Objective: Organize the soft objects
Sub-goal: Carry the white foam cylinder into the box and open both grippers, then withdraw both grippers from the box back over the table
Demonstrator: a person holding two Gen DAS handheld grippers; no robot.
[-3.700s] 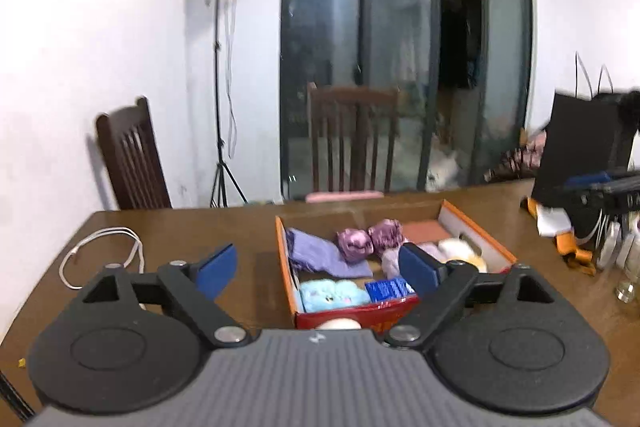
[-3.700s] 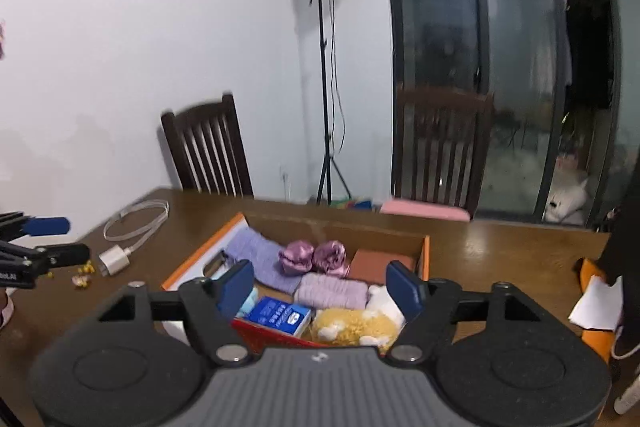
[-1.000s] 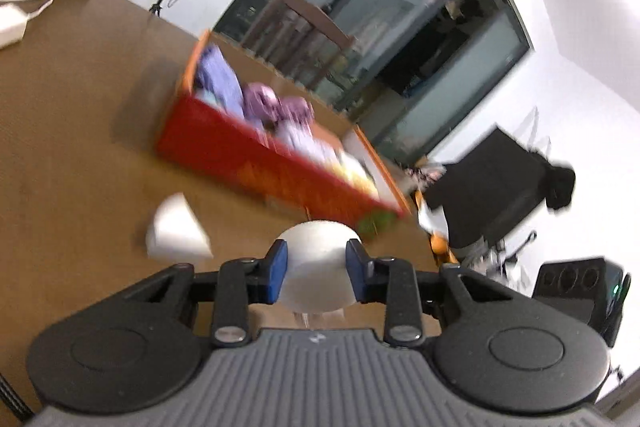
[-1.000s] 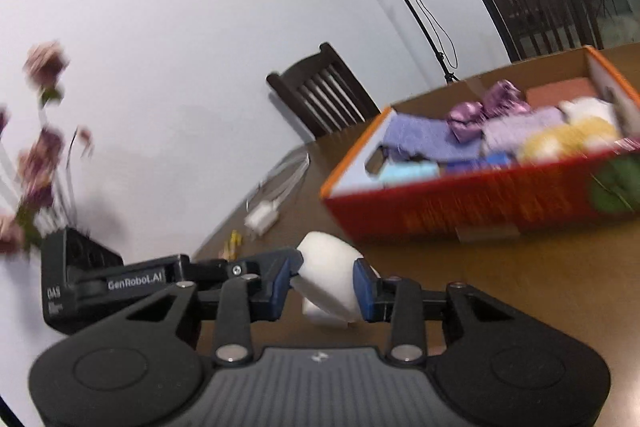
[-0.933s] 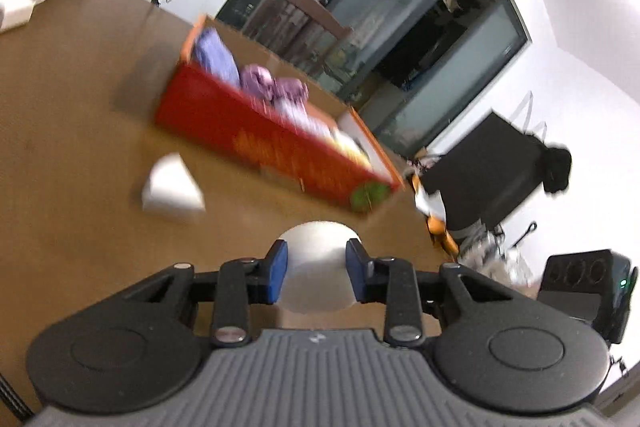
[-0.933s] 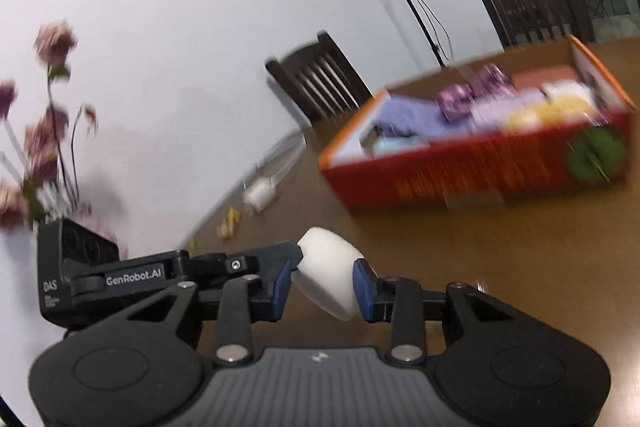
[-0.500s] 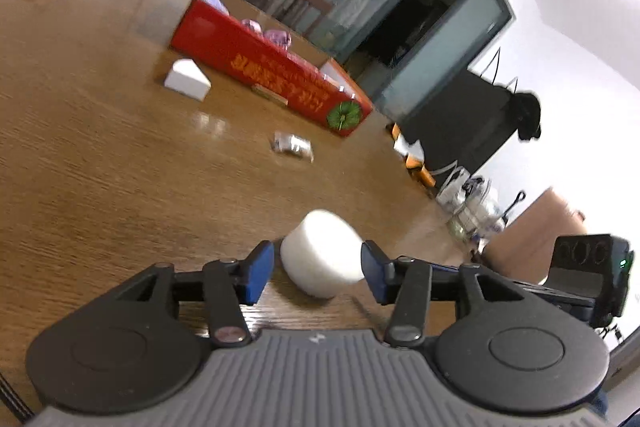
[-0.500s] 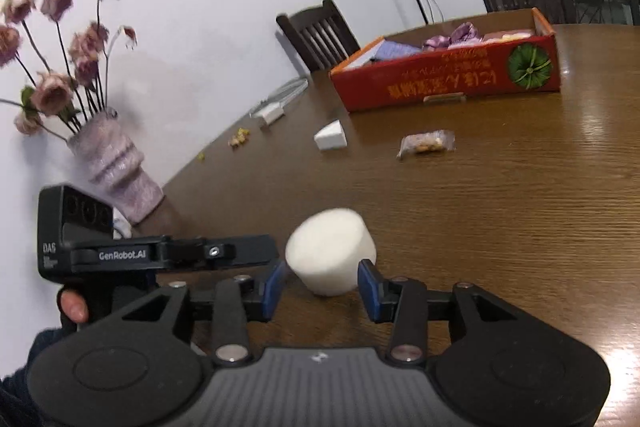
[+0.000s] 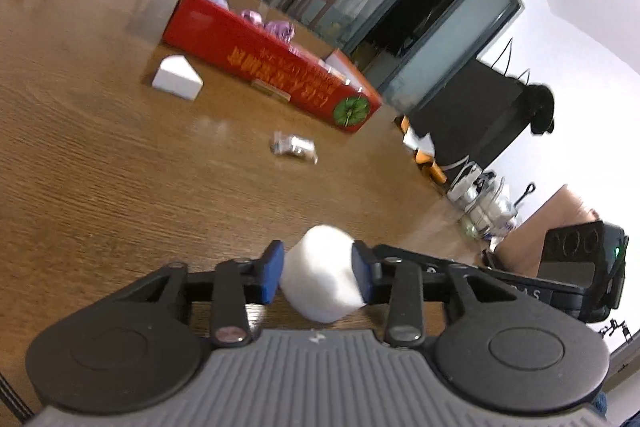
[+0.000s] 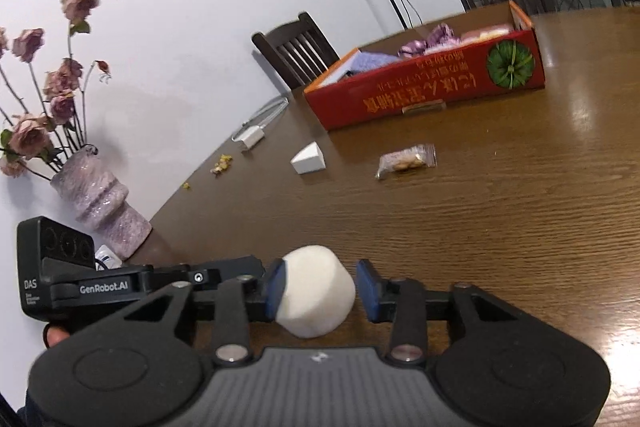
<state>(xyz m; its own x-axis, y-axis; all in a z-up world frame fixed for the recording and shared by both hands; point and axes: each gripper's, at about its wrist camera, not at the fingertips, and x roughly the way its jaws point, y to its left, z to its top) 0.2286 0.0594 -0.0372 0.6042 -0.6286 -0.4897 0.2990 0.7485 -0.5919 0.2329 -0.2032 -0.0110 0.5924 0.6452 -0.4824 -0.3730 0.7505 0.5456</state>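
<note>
One white round sponge [image 9: 320, 279] [image 10: 316, 291] sits low over the brown table, close in front of both cameras. My left gripper [image 9: 316, 275] is closing and its blue pads press the sponge's two sides. My right gripper [image 10: 318, 285] is closing on the same sponge from another side; one pad presses it and the other just meets its edge. Each view shows the other gripper's black body [image 10: 120, 287] [image 9: 520, 291] reaching in. Farther off stands the red box [image 9: 260, 59] [image 10: 420, 95] holding purple, pink and yellow soft things.
A white wedge sponge [image 9: 176, 79] [image 10: 308, 159] and a wrapped snack [image 9: 294, 147] [image 10: 406, 161] lie between me and the box. A vase of dried flowers [image 10: 100, 211] stands at the left table edge, a charger [image 10: 252, 139] beyond it. A black bag [image 9: 472, 115] and bottles [image 9: 480, 203] crowd the right.
Both grippers drew back from the box with the sponge, loosened around it half a second ago, and have now narrowed onto it again.
</note>
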